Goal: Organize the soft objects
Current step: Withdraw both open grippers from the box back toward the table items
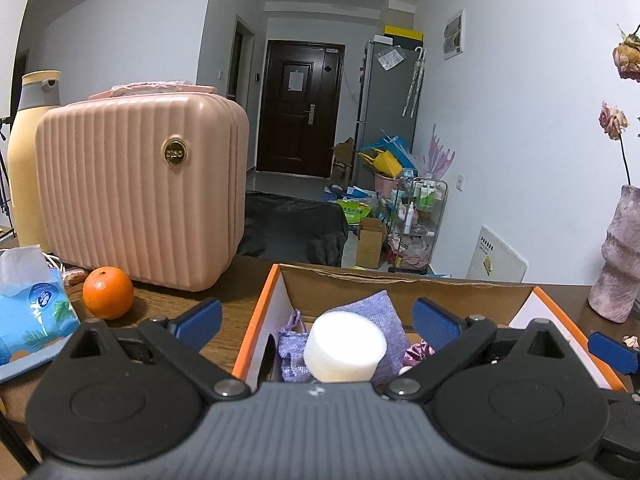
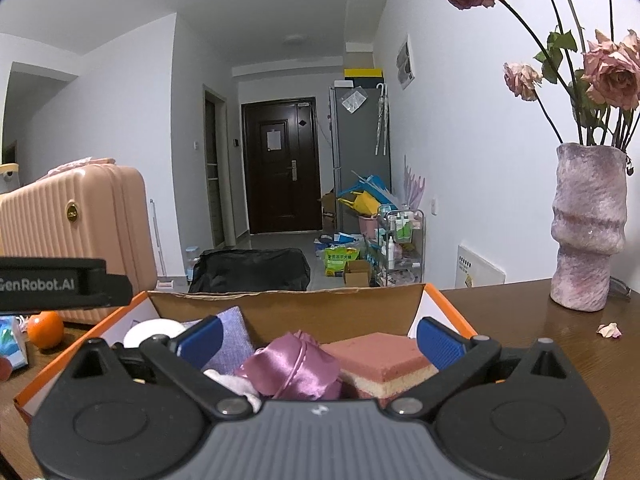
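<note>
Hovering over the orange-rimmed cardboard box (image 1: 404,282) on the dark tabletop (image 1: 224,292), the left tool (image 1: 316,322) has its blue pads spread wide apart, nothing between them. Just below and ahead sits the white foam cylinder (image 1: 344,346) — lying inside the box, round face tilted up toward the camera, resting against the lavender knit pouch (image 1: 374,312). The right tool (image 2: 318,340) is level over the same box, jaws equally wide and empty, with the pink satin bag (image 2: 292,372) and the pink-and-cream sponge block (image 2: 380,364) lying flat beneath it, long edge running left to right. Readable print — "GenRobot.AI" on the black tool body at the left of the right wrist view. A pink ribbed case (image 1: 140,188) and an orange (image 1: 108,293) stand left of the box; a vase of dried roses (image 2: 588,228) stands on its right.
</note>
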A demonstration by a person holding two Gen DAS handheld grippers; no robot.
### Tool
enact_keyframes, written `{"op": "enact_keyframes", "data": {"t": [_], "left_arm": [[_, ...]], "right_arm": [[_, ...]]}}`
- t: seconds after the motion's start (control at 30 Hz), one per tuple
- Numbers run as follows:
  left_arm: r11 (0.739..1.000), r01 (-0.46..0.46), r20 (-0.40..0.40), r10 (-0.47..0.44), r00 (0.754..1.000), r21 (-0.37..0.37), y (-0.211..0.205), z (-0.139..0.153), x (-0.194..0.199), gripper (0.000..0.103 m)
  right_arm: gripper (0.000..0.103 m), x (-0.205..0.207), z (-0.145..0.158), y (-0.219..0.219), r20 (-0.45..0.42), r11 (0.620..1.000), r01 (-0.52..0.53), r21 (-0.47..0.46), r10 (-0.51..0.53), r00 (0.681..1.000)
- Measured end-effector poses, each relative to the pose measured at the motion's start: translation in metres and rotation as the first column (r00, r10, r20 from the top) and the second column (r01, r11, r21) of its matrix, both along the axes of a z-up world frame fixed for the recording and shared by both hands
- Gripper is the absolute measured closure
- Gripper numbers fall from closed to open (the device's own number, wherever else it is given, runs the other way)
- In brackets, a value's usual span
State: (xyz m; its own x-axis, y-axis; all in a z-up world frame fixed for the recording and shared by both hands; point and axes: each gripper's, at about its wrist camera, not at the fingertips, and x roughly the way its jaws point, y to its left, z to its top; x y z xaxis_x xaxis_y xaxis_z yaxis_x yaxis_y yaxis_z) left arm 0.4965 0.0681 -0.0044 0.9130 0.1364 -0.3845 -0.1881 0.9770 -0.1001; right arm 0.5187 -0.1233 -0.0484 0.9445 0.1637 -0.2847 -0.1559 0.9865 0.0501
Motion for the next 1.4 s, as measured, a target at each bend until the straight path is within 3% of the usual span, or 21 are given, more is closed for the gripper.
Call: {"op": "enact_keyframes", "data": {"t": [0.6, 1.4], "left_arm": [[1.000, -0.030, -0.016, 0.030, 0.999, -0.003, 0.009, -0.001, -0.024, 0.000], [0.999, -0.042, -0.021, 0.042, 0.999, 0.002, 0.011, -0.003, -0.073, 0.000]], "right_arm": [[0.000, -0.026, 0.000, -0.006, 0.007, 1.000, 0.014, -0.025, -0.014, 1.000], [0.000, -0.094, 0.000, -0.013, 0.027, 0.998, 0.007, -0.062, -0.006, 1.000]]}}
